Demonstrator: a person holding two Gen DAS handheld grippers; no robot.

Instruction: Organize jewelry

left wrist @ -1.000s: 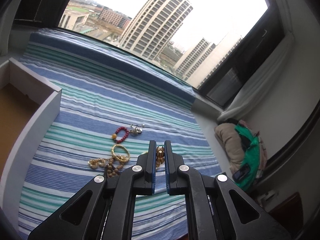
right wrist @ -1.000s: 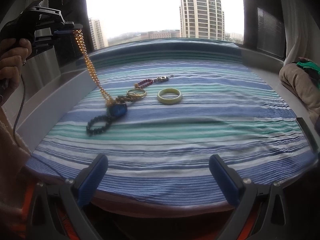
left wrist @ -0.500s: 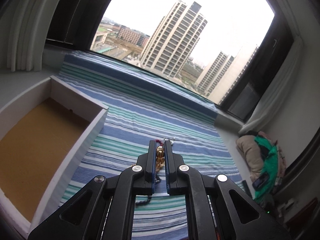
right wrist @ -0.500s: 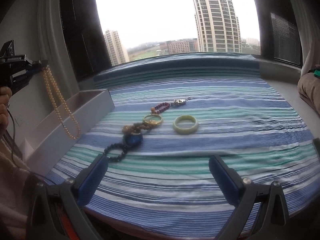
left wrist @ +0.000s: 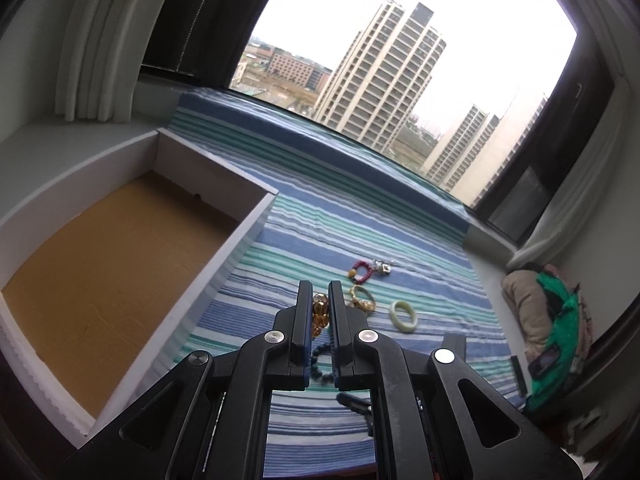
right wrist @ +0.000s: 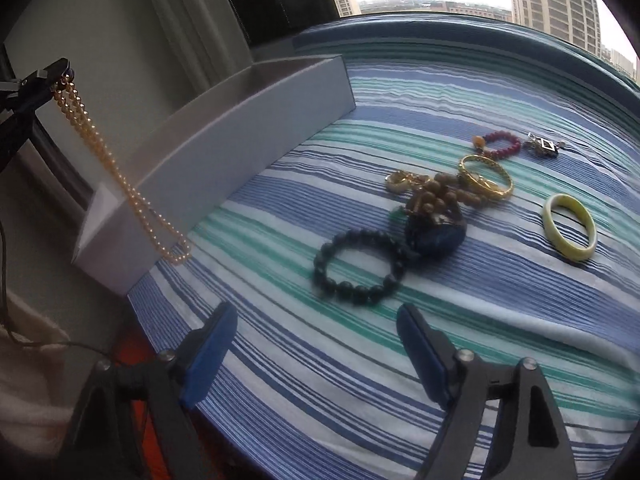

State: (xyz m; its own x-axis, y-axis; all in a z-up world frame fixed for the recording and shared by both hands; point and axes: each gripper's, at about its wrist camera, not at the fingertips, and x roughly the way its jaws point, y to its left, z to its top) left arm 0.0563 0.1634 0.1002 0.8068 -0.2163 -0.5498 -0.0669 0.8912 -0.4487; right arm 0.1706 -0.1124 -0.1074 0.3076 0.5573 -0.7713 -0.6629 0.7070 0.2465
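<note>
My left gripper (left wrist: 320, 300) is shut on a gold bead necklace (left wrist: 319, 314), which hangs in a long loop (right wrist: 120, 176) beside the near corner of the white box (right wrist: 240, 148). The box has a brown cardboard floor and nothing in it (left wrist: 224, 264). My right gripper (right wrist: 316, 344) points down at the striped cloth; its jaws are closing with nothing between them. Just beyond its fingertips lies a dark bead bracelet (right wrist: 360, 264), touching a blue stone pendant (right wrist: 436, 232). Farther off lie a gold bangle (right wrist: 486, 176), a red bead bracelet (right wrist: 500, 146) and a pale green bangle (right wrist: 570, 226).
A blue and green striped cloth (right wrist: 440, 92) covers the window ledge. A small silver charm (right wrist: 542, 146) lies by the red bracelet. Bundled clothes (left wrist: 548, 320) sit at the right end. Curtains (left wrist: 104, 40) hang behind the box. A cream sleeve (right wrist: 28, 380) shows at lower left.
The left gripper lifted the gold necklace off the pile and carried it left to the box. The right gripper swung down toward the jewelry and its jaws narrowed.
</note>
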